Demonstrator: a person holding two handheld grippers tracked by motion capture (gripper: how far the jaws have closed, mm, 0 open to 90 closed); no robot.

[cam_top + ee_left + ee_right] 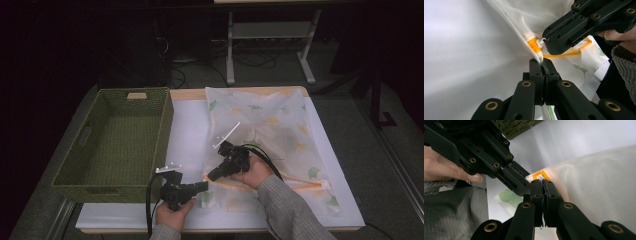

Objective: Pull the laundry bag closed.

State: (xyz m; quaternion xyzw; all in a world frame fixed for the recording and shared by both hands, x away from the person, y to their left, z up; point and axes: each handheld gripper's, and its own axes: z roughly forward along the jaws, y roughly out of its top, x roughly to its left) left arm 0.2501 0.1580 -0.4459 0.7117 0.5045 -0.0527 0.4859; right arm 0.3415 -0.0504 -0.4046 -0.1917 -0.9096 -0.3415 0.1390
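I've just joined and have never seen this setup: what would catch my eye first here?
The white mesh laundry bag with leaf print and orange zipper lies on the table's right half. Both grippers meet at its near left corner: the left gripper is shut on the fabric edge, the right gripper on the white zipper pull. An empty green woven basket stands at left.

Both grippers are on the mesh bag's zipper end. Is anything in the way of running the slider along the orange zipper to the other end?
Nothing visible. The left gripper pinches the mesh bag corner; the right gripper is shut at the white zipper pull. The orange zipper lies bare on the bag toward its far end.
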